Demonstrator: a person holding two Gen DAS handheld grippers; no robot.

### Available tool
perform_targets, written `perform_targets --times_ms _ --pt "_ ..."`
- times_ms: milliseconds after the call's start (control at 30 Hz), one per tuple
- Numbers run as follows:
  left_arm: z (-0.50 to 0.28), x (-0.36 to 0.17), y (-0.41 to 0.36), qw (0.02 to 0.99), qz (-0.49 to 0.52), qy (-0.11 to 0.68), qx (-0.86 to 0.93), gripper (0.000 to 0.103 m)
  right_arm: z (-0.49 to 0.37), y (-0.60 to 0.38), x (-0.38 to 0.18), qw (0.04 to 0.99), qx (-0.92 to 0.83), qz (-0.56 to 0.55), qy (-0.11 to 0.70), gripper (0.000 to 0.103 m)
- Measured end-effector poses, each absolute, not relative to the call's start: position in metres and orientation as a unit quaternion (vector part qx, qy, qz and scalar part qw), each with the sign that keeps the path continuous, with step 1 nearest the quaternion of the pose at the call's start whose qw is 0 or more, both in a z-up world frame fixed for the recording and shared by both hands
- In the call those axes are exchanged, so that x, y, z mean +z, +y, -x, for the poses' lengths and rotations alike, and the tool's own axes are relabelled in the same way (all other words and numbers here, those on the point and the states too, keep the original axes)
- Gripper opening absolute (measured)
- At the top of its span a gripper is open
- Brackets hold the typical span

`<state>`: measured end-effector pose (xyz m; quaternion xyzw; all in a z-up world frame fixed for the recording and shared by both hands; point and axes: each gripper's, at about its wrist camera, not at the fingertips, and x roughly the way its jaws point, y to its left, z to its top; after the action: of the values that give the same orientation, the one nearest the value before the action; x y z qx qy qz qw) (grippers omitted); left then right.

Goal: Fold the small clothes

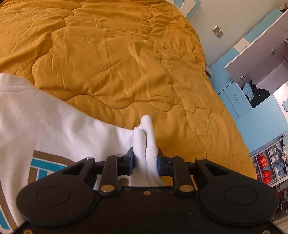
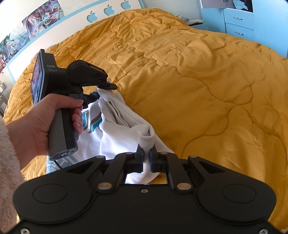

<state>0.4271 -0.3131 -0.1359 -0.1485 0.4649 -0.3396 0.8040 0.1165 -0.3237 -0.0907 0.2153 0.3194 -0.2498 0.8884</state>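
Note:
A small white sweatshirt (image 1: 45,122) with a teal and brown print lies on a mustard quilt (image 1: 126,63). My left gripper (image 1: 145,158) is shut on a bunched white fold of it. In the right wrist view the sweatshirt (image 2: 122,124) hangs between both grippers above the quilt (image 2: 198,81). My right gripper (image 2: 146,156) is shut on a white fold at its near edge. The left gripper (image 2: 103,90), held by a hand, pinches the far edge.
The bed's headboard (image 2: 100,10) with apple cut-outs stands at the back. A blue cabinet with drawers (image 2: 237,21) is at the far right. An open blue wardrobe (image 1: 252,86) and shelves stand beside the bed.

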Motion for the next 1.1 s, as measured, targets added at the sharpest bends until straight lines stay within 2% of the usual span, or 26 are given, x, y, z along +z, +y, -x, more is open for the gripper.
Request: perform_targets --times_ms 133,200,367,567,733,967,1100 --pt "-0.428 -0.126 -0.308 0.807 0.166 0.459 -0.334 0.031 -0.117 -0.327 -0.094 0.880 -0.274 -0.211 0.325 0.010" --pt "-0.426 -0.115 -0.298 0.808 0.179 0.450 -0.335 0.032 -0.116 -0.331 -0.094 0.875 -0.290 -0.218 0.322 0.018" --pt "-0.407 -0.072 -0.248 0.823 0.173 0.420 -0.341 0.033 -0.098 -0.338 -0.073 0.883 -0.319 -0.221 0.266 0.018" --pt "-0.328 -0.048 -0.147 0.838 0.161 0.383 -0.354 0.034 -0.079 -0.348 -0.042 0.903 -0.257 -0.254 0.233 0.019" --pt "-0.238 -0.060 -0.094 0.862 0.063 0.357 -0.353 0.036 -0.092 -0.368 -0.025 0.891 -0.150 -0.336 0.265 0.040" --pt "-0.176 -0.100 -0.104 0.853 -0.090 0.360 -0.366 0.036 -0.144 -0.362 -0.056 0.889 -0.055 -0.294 0.347 0.042" --pt "-0.160 -0.119 -0.113 0.856 -0.177 0.338 -0.348 0.036 -0.137 -0.370 -0.083 0.861 -0.073 -0.340 0.371 0.042"
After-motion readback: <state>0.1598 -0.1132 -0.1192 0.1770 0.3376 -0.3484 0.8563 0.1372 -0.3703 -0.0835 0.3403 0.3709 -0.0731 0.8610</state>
